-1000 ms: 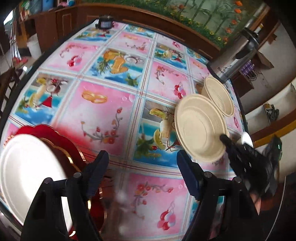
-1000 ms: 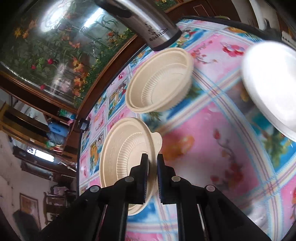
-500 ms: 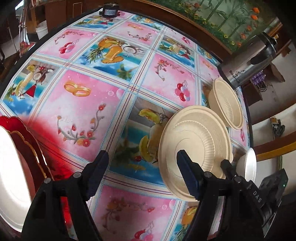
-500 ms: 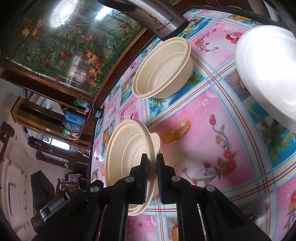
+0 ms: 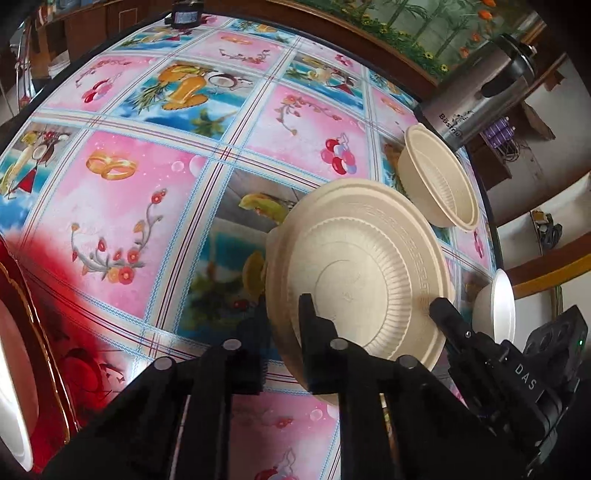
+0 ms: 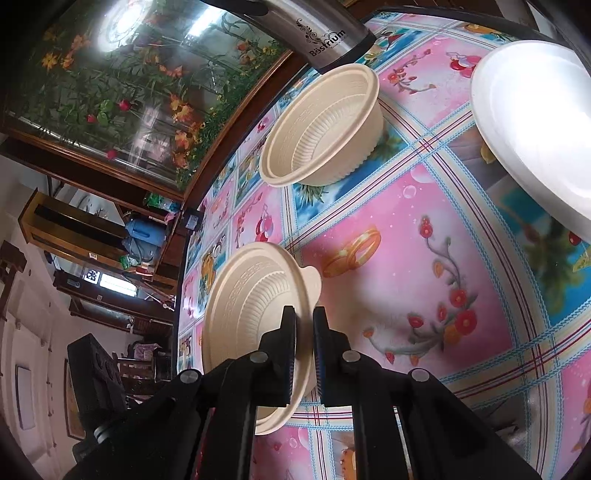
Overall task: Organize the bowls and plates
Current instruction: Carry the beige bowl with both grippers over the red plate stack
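The cream ribbed bowl (image 5: 365, 273) is held tilted above the pink-and-blue picture tablecloth (image 5: 122, 206), both grippers clamped on its rim: the left gripper (image 5: 284, 328), whose jaws have just closed, and the right gripper (image 6: 303, 350). Behind stand a second cream bowl (image 6: 321, 129), a steel flask (image 6: 325, 33) and a floral wall panel (image 6: 122, 81).

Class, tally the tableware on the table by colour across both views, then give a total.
Beige bowls: 2 – held bowl, far bowl
White plates: 2 – one on red plate, one near the right gripper
Red plates: 1
Total: 5
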Available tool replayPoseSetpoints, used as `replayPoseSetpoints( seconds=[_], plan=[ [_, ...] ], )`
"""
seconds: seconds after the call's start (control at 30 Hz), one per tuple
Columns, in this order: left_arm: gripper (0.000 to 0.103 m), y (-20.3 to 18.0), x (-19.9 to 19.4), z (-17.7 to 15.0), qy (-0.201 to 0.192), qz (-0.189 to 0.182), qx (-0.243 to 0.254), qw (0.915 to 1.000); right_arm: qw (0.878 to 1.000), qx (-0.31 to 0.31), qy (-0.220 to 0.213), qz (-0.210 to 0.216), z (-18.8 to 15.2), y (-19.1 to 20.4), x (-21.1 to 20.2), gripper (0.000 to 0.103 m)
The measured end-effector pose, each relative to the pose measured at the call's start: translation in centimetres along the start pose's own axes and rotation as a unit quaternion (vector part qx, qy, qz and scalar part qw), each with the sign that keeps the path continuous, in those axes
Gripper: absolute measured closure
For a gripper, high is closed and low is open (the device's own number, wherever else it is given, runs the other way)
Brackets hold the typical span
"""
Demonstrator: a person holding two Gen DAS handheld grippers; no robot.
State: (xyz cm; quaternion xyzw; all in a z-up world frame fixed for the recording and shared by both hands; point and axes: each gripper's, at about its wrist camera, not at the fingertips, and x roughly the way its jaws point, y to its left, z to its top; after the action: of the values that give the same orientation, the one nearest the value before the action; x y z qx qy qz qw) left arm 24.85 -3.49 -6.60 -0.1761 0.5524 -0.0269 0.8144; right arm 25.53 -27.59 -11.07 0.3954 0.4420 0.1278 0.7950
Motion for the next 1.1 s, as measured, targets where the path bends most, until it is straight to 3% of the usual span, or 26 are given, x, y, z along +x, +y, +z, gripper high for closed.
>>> replayPoseSetpoints(
  seconds=[0.4,0.73,0.93,1.1],
  plan=[
    [0.091,0.0,-1.3,-1.3,-0.017,0.006,0.033,0.9993,1.0,0.006,-0.003,0.017,-0.8,-0.5,0.3,0.094],
    [0.091,1.4,-6.8,-4.6,-0.065,0.014,0.093,0.9934,0.999,0.001,-0.018,0.036,-5.7,0.5,-2.3,0.094],
    [0.09,5.1,-12.5,-6.4,-0.125,0.022,0.101,0.9867,0.997,-0.05,-0.029,0.051,-8.8,5.6,-4.2,0.094],
    [0.09,10.9,-16.7,-7.1,-0.159,0.033,0.072,0.9842,0.992,-0.11,-0.017,0.064,-12.5,11.7,-3.7,0.094]
  ],
)
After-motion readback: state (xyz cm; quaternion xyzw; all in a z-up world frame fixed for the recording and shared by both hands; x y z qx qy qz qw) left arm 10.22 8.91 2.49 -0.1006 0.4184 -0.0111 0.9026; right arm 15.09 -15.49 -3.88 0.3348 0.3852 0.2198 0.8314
